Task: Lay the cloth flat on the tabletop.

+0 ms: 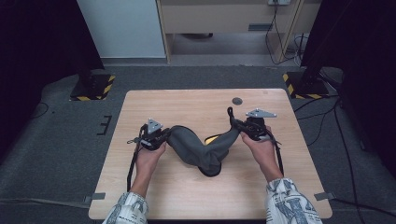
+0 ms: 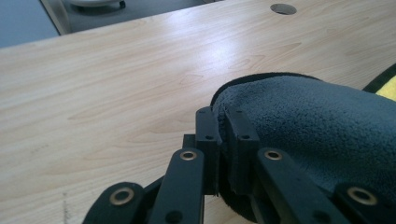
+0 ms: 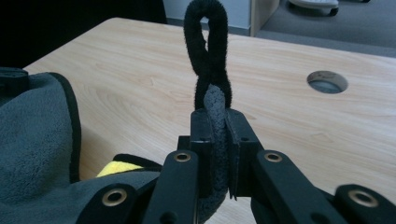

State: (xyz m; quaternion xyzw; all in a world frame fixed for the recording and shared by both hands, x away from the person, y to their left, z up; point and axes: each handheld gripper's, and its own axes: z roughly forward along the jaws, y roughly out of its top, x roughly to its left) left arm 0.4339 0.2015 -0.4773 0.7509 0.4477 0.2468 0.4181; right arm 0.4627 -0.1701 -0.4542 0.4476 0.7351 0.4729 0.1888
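Note:
A grey fleece cloth (image 1: 201,148) with a black hem and a yellow inner face hangs in a sag between my two grippers above the wooden table (image 1: 187,107). My left gripper (image 1: 163,135) is shut on the cloth's left corner; the left gripper view has its jaws clamped on the grey fleece (image 2: 299,121). On the right, my right gripper (image 1: 239,125) is shut on the opposite corner. That corner's black hanging loop (image 3: 208,42) sticks up past the closed right gripper (image 3: 219,135). The cloth's low middle still touches the table.
A round cable hole (image 1: 237,100) sits in the table near its far edge, right of centre. Black stands with yellow-striped bases (image 1: 91,88) stand on the floor beyond both far corners. Cables trail from each gripper toward the front edge.

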